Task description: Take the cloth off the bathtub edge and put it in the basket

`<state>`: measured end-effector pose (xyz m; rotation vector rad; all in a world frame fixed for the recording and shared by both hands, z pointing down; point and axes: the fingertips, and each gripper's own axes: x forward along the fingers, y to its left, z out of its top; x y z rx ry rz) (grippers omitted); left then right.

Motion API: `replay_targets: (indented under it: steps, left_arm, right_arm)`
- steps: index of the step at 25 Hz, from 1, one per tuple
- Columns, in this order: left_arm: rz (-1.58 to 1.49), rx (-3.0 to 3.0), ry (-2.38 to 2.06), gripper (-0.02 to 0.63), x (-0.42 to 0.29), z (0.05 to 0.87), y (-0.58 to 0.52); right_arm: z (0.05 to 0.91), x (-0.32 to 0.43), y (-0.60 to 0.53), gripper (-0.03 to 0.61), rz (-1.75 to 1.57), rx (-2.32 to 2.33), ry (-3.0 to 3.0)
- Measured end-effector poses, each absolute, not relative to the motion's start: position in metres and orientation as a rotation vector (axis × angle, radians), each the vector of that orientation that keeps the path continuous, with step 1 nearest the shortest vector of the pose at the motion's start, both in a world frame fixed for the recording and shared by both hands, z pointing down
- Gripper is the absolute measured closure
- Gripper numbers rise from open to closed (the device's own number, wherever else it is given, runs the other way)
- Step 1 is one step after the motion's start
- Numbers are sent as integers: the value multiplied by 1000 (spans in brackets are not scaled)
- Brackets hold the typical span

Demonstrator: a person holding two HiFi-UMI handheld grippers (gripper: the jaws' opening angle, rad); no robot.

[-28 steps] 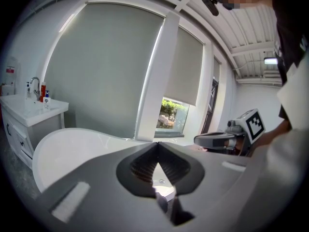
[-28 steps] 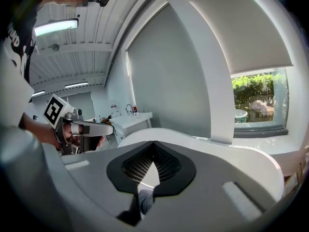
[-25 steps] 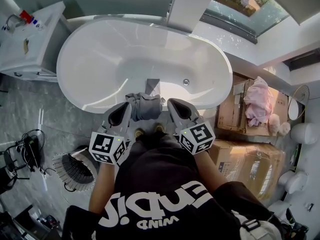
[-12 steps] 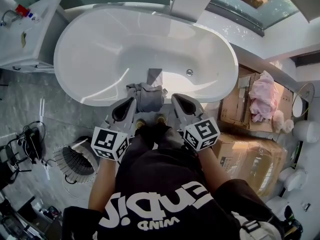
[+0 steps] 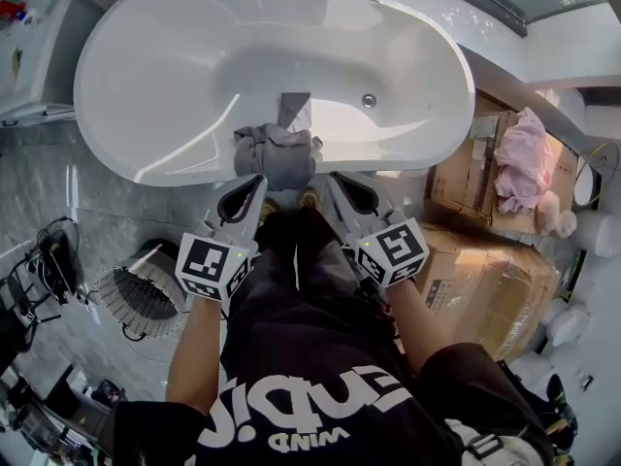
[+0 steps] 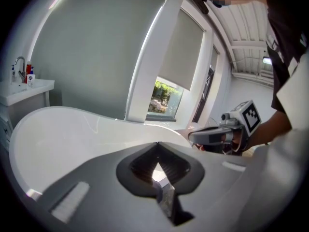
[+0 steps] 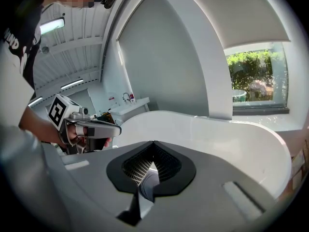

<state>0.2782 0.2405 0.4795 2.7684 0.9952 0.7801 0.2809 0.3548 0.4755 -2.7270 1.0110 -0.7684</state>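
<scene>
Head view: the white bathtub (image 5: 126,158) fills the top. The gray cloth (image 5: 275,155) lies in a lump over the bathtub's near edge. The left gripper (image 5: 254,186) and the right gripper (image 5: 336,184) point at that edge, one on each side of the cloth, close to it but not touching. The person's feet (image 5: 291,200) stand right against the bathtub, between the two grippers. The basket (image 5: 136,299) sits on the floor in front of the bathtub, off to the left. Big boxes (image 5: 490,280) stand to the right of the bathtub, with a pink cloth (image 5: 527,158) on top. Cables (image 5: 44,270) lie on the floor left of the basket.

Left gripper view: the jaws are pressed together and hold nothing. The bathtub's rim curves past them, and a sink counter (image 6: 24,87) stands at its far left end.

Right gripper view: these jaws are together too, with nothing in them. The bathtub is right ahead
</scene>
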Motion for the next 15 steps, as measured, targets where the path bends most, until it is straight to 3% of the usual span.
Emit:
replay_targets:
  steps: [15]
  left_arm:
    - [828,2702,1058,618,281,557,256]
  right_arm:
    - [549,260,344,569,-837,-2650,1020]
